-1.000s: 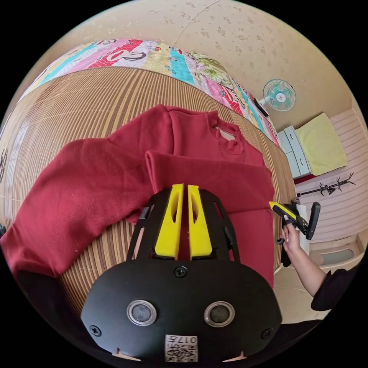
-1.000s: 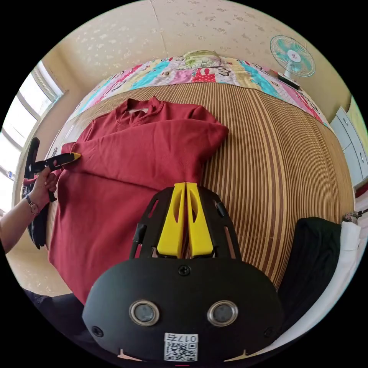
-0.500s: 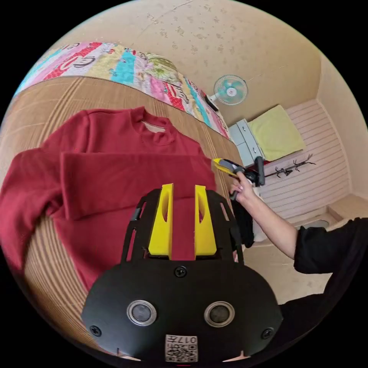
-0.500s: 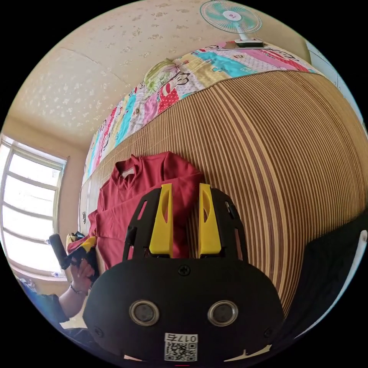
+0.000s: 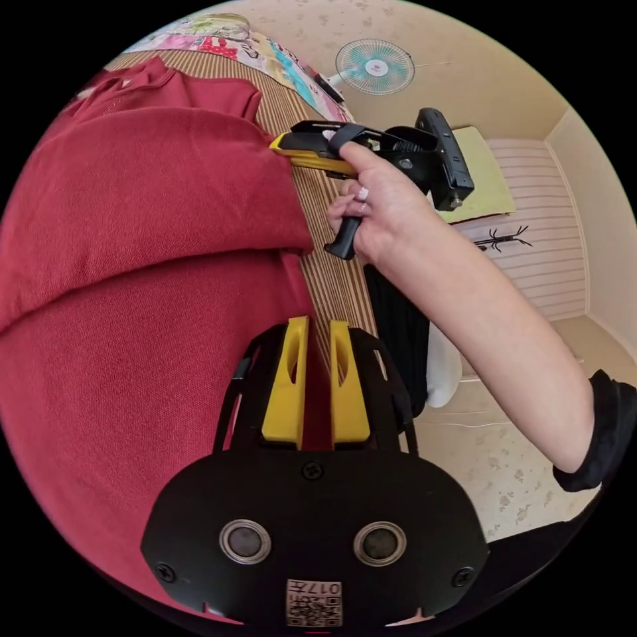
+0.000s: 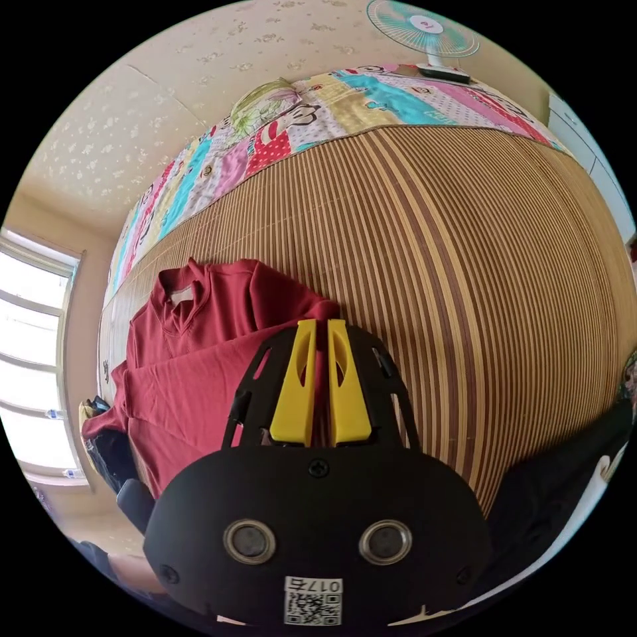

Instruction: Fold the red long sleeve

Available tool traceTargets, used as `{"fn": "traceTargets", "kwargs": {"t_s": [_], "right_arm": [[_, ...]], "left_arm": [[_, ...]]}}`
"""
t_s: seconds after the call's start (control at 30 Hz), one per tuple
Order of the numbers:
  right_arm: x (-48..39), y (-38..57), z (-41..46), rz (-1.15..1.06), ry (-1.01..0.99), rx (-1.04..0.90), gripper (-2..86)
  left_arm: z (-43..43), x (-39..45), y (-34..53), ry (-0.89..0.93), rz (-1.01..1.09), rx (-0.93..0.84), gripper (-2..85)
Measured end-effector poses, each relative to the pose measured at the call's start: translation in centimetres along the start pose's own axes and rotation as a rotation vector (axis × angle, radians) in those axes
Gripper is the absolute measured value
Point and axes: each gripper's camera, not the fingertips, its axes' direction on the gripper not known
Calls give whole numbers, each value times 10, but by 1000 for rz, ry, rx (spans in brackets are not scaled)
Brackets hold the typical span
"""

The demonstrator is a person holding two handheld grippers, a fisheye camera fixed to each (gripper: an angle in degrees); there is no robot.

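The red long sleeve (image 6: 199, 371) is spread flat on the striped bamboo mat (image 6: 464, 265) of a bed, with one sleeve folded across the chest. In the left gripper view, the left tongs (image 5: 316, 378) are seen nearly together over the shirt's side edge, red cloth showing in the narrow gap (whether it's actually pinched can't be told). The right tongs (image 5: 285, 144), held in a hand (image 5: 381, 212), are clamped on the folded sleeve's edge near the shoulder. A patchwork quilt (image 6: 371, 106) and fan (image 5: 375, 66) are seen behind.
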Motion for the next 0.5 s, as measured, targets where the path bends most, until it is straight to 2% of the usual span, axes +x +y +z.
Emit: {"fn": "traceTargets", "kwargs": {"t_s": [0.07,0.17,0.33,0.43,0.5], "right_arm": [[-16,1,-7,-100,59,-31,45],[-26,26,-39,-139,85,31,64],[-58,103,-85,-230,-42,70,70],[-98,153,-90,-307,-68,26,70],[-126,175,-88,-335,-92,3,70]], "left_arm": [[-19,6,13,25,-10,29,91],[-89,8,56,46,-41,189,103],[-251,-34,150,-63,-287,365,122],[-376,-19,212,-362,-300,529,125],[-451,15,254,-723,-310,637,125]]}}
